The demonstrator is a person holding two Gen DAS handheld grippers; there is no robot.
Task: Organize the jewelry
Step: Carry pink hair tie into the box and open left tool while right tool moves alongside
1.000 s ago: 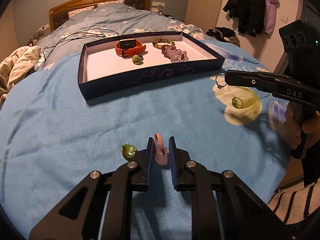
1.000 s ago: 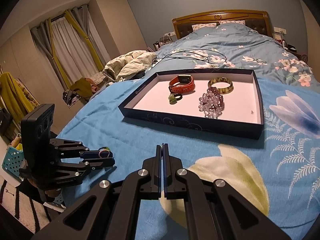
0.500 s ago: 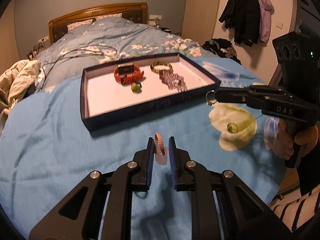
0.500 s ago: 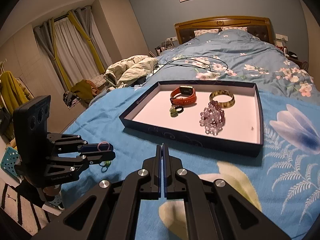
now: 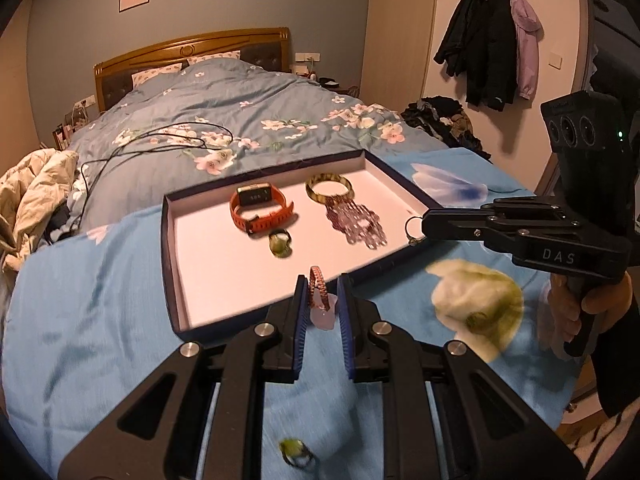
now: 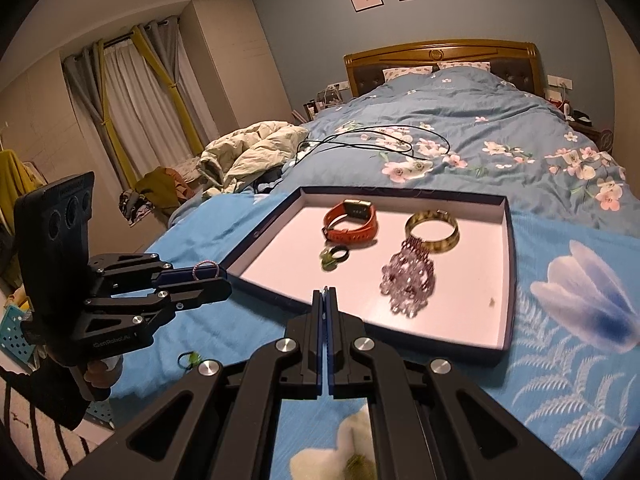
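My left gripper is shut on a pink braided ring with a pale stone, held above the blue bedspread just before the tray's near rim. My right gripper is shut on a thin metal ring at the tray's right corner; in its own view the right gripper hides that ring. The dark blue tray holds an orange watch, a mottled bangle, a purple bead bracelet and a green ring.
Two green rings lie loose on the bedspread: one beneath my left gripper, another on the yellow flower print. A black cable sprawls beyond the tray. A cream jacket is heaped at the bed's left edge.
Both grippers have risen and come closer to the tray, each keeping its ring. The loose green ring beside the left gripper now shows below it.
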